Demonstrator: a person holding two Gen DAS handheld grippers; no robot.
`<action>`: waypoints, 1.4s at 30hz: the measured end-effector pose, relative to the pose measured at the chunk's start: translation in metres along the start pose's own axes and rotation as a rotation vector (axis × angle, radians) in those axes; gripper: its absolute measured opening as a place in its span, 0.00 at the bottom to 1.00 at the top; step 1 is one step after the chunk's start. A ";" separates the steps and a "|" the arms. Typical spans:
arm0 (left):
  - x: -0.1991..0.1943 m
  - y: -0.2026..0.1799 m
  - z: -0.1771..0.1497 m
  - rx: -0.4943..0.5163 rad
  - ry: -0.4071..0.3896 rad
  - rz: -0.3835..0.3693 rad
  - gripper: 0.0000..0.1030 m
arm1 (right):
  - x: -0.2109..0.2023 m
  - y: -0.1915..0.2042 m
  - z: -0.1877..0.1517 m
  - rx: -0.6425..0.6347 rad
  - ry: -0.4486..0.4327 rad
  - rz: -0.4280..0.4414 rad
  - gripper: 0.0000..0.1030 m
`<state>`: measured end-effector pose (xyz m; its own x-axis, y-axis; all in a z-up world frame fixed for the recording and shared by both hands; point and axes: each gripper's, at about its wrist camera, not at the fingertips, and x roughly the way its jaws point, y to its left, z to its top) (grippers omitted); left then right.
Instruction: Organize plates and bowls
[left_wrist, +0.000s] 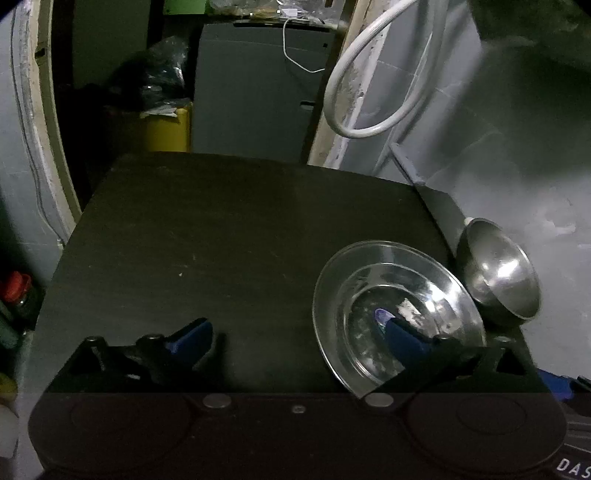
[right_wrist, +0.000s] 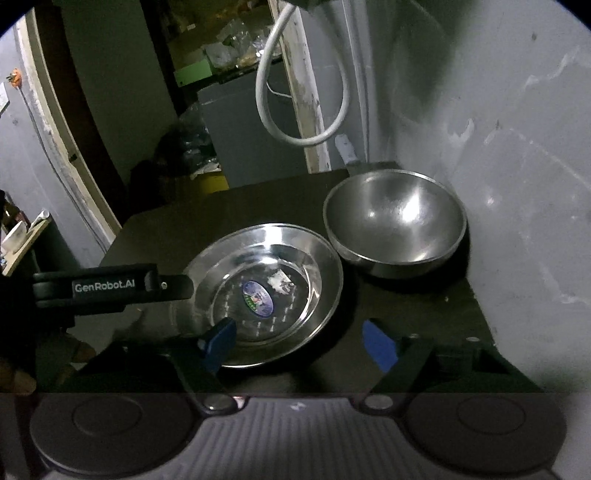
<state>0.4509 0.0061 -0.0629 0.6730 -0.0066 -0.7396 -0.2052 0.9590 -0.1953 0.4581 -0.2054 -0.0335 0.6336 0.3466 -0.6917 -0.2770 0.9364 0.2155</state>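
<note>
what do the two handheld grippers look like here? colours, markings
Both grippers are matte black with triangulated black linkages and blue finger pads. Left gripper and right gripper each have a wide black base with two round discs and small silver pins. The left one's side arm reads "GenRobot.AI" in white, seen from the right wrist view. No cables or sleeves visible.

- A dim room: a dark table (left_wrist: 221, 240) stands against a scuffed grey wall (right_wrist: 517, 184).
- Behind the table, a white cable (right_wrist: 266, 110) loops down a peeling post (right_wrist: 306, 92).
- Beyond the table's far edge, a yellow bin (left_wrist: 168, 129) sits beside a grey cabinet (left_wrist: 251, 92).
</note>
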 end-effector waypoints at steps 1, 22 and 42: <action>0.001 0.000 0.000 0.002 -0.003 0.013 0.91 | 0.003 -0.001 0.000 0.009 0.007 -0.001 0.74; 0.010 -0.007 -0.006 0.026 0.031 -0.091 0.20 | 0.020 -0.008 -0.001 0.056 0.053 0.016 0.27; -0.096 0.012 -0.027 0.054 -0.173 -0.087 0.21 | -0.059 0.036 -0.016 -0.029 -0.136 0.083 0.27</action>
<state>0.3648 0.0103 -0.0120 0.7996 -0.0458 -0.5988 -0.1057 0.9708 -0.2153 0.3992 -0.1927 0.0037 0.6994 0.4284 -0.5722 -0.3518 0.9031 0.2462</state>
